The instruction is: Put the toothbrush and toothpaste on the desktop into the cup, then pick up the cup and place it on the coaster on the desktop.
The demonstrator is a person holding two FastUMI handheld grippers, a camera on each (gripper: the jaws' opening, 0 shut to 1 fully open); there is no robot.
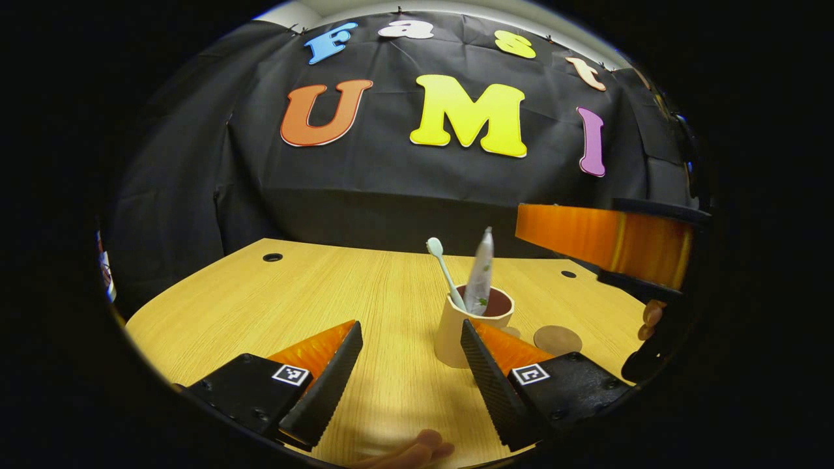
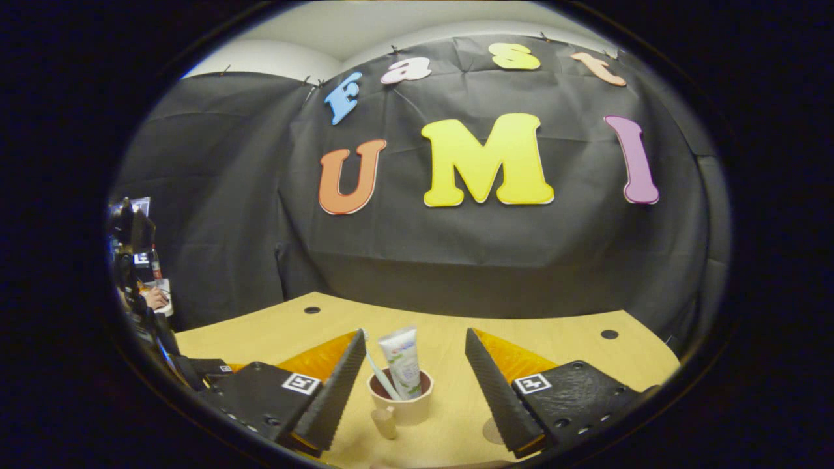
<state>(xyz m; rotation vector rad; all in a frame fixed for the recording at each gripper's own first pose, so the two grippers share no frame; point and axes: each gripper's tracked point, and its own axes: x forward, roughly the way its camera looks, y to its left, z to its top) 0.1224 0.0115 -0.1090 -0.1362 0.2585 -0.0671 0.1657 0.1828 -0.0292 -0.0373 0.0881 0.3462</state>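
While both tongs (image 1: 407, 371) (image 2: 412, 384) gape wide, the round cup (image 1: 466, 329) holds toothbrush (image 1: 444, 270) and toothpaste (image 1: 481, 270).

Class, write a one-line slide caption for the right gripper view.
Open right gripper hovers above the cup holding the toothbrush and toothpaste on the desk.

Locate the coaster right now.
In the left gripper view the coaster lies flat on the desktop, just right of the cup holding the toothbrush and toothpaste, apart from it.
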